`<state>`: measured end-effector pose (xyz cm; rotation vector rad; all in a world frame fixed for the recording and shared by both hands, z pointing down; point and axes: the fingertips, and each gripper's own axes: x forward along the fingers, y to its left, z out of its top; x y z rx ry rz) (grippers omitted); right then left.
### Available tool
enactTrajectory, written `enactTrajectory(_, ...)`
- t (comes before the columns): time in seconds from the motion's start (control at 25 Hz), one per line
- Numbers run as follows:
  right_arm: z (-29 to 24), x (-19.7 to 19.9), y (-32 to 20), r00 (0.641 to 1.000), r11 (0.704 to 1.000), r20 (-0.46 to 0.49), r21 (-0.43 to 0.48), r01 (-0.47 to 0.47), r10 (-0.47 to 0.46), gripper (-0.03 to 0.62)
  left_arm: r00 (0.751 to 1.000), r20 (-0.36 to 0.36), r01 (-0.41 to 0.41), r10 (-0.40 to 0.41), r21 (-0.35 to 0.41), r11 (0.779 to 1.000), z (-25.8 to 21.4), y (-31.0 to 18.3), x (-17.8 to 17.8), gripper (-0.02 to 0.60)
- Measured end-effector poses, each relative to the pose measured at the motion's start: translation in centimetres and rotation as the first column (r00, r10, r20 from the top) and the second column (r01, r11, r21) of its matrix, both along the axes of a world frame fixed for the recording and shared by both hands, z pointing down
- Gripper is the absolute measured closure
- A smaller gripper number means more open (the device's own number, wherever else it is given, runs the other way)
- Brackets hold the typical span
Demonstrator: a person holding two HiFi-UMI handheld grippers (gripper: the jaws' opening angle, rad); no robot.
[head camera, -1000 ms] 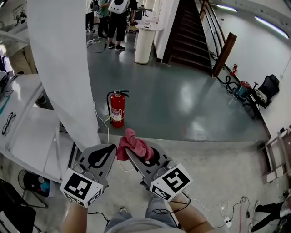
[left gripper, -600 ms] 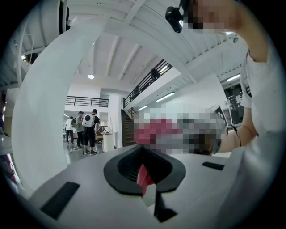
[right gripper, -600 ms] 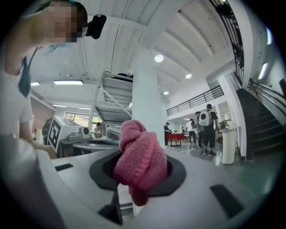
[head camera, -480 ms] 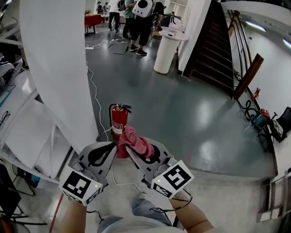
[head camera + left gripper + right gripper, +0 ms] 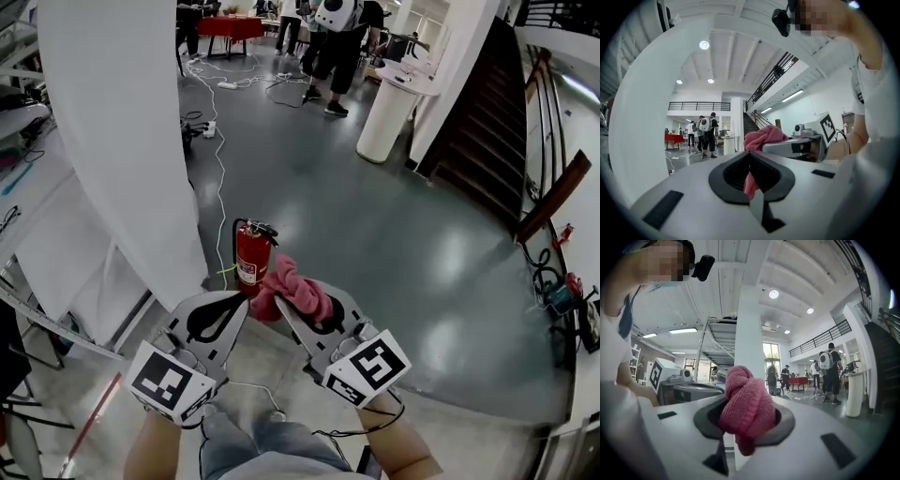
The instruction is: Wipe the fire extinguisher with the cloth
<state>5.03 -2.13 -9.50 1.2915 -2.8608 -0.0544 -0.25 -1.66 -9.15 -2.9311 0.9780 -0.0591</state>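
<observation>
Right gripper (image 5: pixel 283 307) jaws clamp the cloth (image 5: pixel 298 289); left gripper (image 5: pixel 242 309) jaws together; fire extinguisher (image 5: pixel 249 262) just ahead beside open floor (image 5: pixel 375 234).

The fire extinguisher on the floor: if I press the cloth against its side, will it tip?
The fire extinguisher stands upright, tall for its base, so a push near the top might tip it. Its cylinder is probably heavy enough to resist light wiping with the cloth. Fallen, it could roll.

I see a white pillar (image 5: pixel 122 141) at left, people (image 5: pixel 337 23) near a red table (image 5: pixel 230 26), a round stand (image 5: pixel 389 112), stairs (image 5: pixel 487 131), and floor cables (image 5: pixel 220 150).
</observation>
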Motion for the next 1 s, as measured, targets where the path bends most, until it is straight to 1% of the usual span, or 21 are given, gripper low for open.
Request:
enactTrajectory(0.24,2.7,0.5,-4.3,1.0,0.999,0.011,-0.036,-0.005,0.005,0.477,1.0,0.01,-0.002,0.003,-0.031,1.0,2.0,-4.3,0.5,0.572)
enactTrajectory(0.36,4.8,0.3,-6.5,1.0,1.0,0.004,-0.025,-0.013,0.013,0.477,1.0,0.025,-0.017,0.018,-0.031,0.999,4.0,-6.9,0.6,0.572)
enactTrajectory(0.48,8.0,0.7,-9.0,0.999,0.999,0.002,-0.021,-0.032,0.032,0.477,0.999,0.04,-0.032,0.033,-0.03,0.999,7.0,-9.4,1.0,0.572)
enactTrajectory(0.64,14.9,1.2,-12.6,0.999,0.999,-0.001,-0.018,-0.049,0.049,0.477,0.996,0.056,-0.063,0.064,-0.016,0.998,13.4,-12.7,1.8,0.572)
enactTrajectory(0.8,22.5,1.4,-15.2,0.998,0.998,-0.014,-0.015,-0.054,0.053,0.477,0.995,0.036,-0.09,0.091,-0.017,0.996,20.5,-14.9,2.4,0.572)
enactTrajectory(1.0,33.0,1.4,-18.7,0.998,0.998,-0.035,0.027,-0.059,0.059,0.477,0.992,0.056,-0.113,0.113,0.005,0.994,31.1,-17.6,2.7,0.572)
